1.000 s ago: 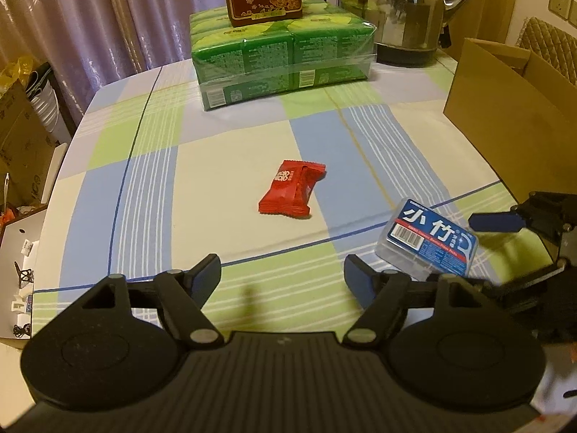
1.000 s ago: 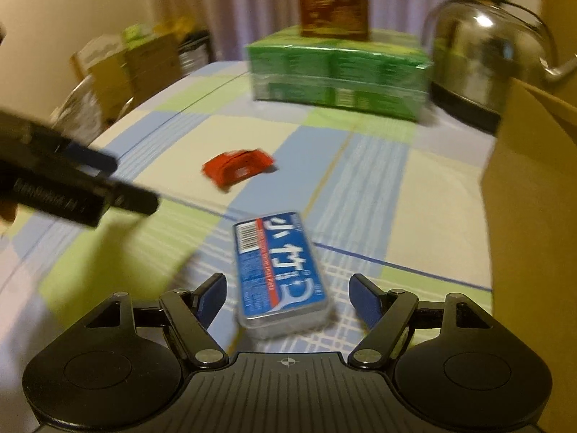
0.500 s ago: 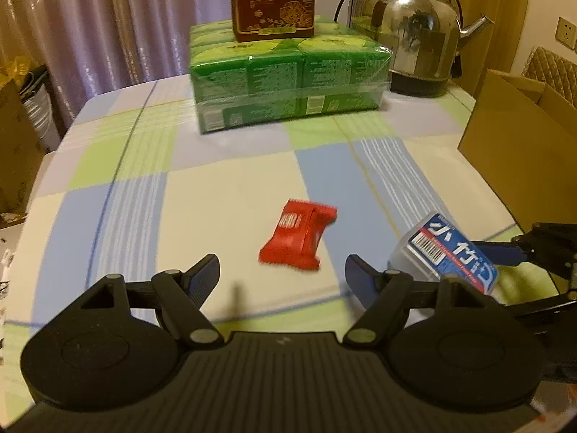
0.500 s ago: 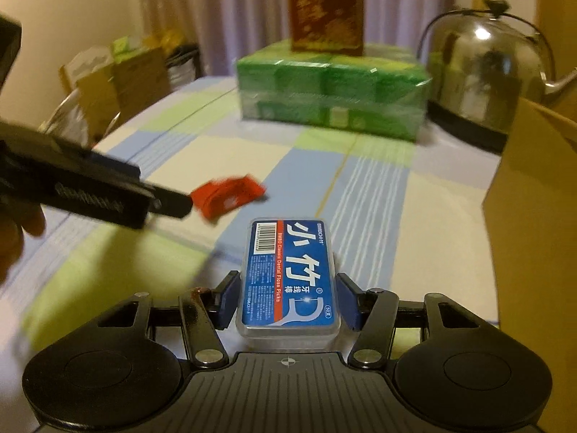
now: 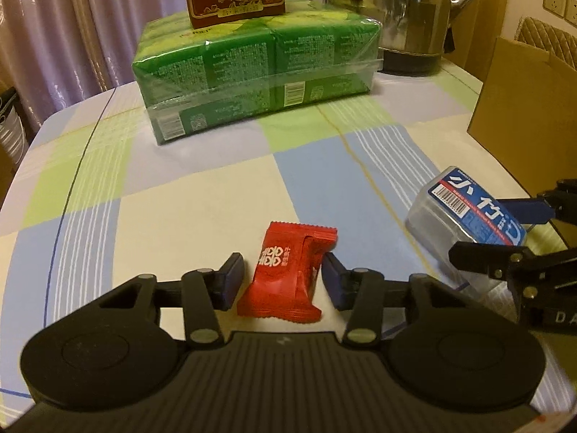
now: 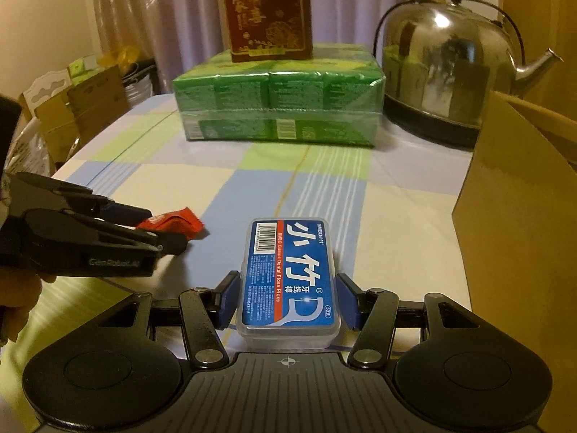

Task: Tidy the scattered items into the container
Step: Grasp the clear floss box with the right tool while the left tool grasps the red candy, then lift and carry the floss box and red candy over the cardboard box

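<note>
Both tools straddle their items on the checked counter, one box clamped, one packet not yet pinched.

The right tool (image 6: 287,296) is clamped on the floss pick box (image 6: 288,279), blue pads flat against both long sides; the box's long axis runs straight ahead along the fingers, barcode end farthest out. Only the right wrist view lets the label be read: "BMBO Classic Dental Floss Picks", "50", plus large Chinese characters. The left wrist view alone shows the left tool (image 5: 282,278) standing apart around the red candy packet (image 5: 288,273), a small gap on each side, its long axis pointing ahead and slightly right. Beyond both tools sit the green tissue pack (image 5: 252,68), a red tin (image 6: 268,11) on top, and a steel kettle (image 6: 447,65). The cardboard box (image 6: 519,223) stands right of the right tool.
</note>
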### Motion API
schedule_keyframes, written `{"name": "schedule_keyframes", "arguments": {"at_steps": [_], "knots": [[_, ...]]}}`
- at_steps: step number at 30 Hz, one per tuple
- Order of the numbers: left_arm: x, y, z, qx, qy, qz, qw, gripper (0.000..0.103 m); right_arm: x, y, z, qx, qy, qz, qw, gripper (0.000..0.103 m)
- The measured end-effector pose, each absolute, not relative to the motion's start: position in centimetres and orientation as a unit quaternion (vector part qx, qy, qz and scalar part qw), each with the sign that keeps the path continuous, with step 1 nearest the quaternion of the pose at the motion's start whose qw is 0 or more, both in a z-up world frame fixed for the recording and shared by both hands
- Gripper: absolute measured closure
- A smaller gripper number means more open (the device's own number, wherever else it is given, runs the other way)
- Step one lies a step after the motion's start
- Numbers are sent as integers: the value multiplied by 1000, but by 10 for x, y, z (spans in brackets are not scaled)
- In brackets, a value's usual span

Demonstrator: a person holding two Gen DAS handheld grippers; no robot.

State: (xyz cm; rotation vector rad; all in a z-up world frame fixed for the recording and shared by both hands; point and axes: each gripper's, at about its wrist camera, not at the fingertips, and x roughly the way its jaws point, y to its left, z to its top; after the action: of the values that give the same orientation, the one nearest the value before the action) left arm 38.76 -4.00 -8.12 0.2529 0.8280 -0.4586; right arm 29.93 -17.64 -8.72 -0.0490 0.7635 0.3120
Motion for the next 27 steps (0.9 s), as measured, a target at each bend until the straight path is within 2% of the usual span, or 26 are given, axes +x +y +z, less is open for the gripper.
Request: {"name": "schedule_keyframes", "arguments": {"at_steps": [1, 5, 16, 27], "knots": [[388, -40, -80, 119, 400, -222, 881, 75, 300, -177, -88, -22, 372, 150, 916, 50], [380, -44, -75, 127, 408, -213, 879, 79, 297, -178, -85, -22, 368, 152, 917, 50], [342, -41, -36, 115, 415, -205, 879, 79, 261, -183, -36, -12, 328, 151, 932, 50], [282, -113, 48, 83, 342, -295, 889, 79, 202, -258, 49, 15, 261, 73, 963, 50]]}}
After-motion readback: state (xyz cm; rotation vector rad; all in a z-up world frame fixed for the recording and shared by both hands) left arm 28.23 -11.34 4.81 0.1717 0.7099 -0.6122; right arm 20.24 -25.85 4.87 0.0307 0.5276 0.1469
